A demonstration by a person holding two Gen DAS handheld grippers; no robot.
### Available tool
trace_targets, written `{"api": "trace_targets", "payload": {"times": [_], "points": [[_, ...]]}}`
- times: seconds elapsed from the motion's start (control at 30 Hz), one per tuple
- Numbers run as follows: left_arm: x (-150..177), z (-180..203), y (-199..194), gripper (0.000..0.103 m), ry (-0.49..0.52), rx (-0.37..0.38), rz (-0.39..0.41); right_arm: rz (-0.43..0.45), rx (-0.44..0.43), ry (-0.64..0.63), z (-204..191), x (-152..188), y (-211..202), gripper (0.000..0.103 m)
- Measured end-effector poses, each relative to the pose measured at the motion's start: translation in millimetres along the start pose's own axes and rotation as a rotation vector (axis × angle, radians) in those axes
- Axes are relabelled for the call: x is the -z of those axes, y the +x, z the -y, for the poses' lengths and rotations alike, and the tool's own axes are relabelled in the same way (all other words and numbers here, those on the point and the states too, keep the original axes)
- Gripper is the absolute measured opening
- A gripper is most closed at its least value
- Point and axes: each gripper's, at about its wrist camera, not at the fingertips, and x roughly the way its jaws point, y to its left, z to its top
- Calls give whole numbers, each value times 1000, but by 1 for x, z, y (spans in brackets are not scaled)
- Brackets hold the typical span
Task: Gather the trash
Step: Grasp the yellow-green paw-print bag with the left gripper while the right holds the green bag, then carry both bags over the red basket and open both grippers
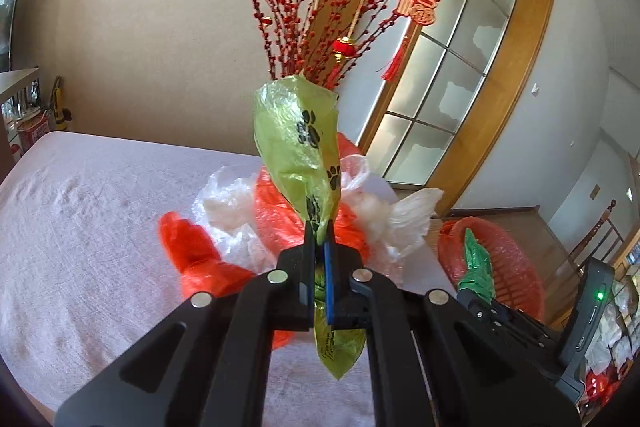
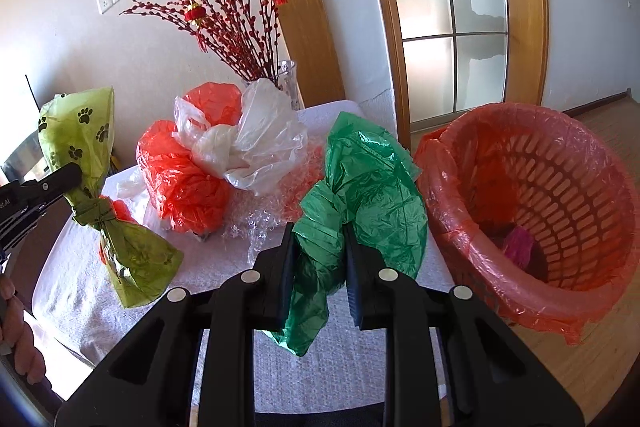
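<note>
Left gripper (image 1: 319,231): jaws together, clamped on the knotted waist of a yellow-green bag with paw prints (image 1: 294,135). The bag is clear of the surface. Its long axis runs near upright, slightly tilted; the wider puffed end points up, the shorter tail hangs below the jaws.

Right gripper (image 2: 317,243): jaws partly apart, pressing from both sides on a bunched fold of a green plastic bag (image 2: 376,183). The bag is lifted off the surface; it fans up and to the right above the jaws, and a loose tail hangs below them. No single long axis can be stated for it.

Surface: a table with a pale, wrinkled cloth (image 2: 280,367). On it lies a heap of red plastic bags (image 2: 180,183), white plastic bags (image 2: 256,143) and clear bubble wrap (image 2: 260,223), behind both grippers. A glass vase (image 2: 289,79) with red berry branches (image 2: 224,27) and hanging red ornaments stands at the far edge.

To the right of the table, lower down, a red slotted basket (image 2: 560,195) lined with a red bag stands on a wooden floor (image 2: 600,367); a pink item lies inside.

Room: beige wall with a socket and switch, wood-framed door with frosted panes (image 2: 452,27). A person's fingers (image 2: 16,347) show at the left edge of the right wrist view
</note>
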Motion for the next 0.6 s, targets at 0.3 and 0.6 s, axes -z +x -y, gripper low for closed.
{"api": "trace_targets", "payload": {"times": [0.3,0.6], "points": [[-9,28,8,5,11,80,6,30,16,17,14,-3,-13,23],[-6,63,26,5,47,154,-15,49,47,34,31,-4,-22,23]]}}
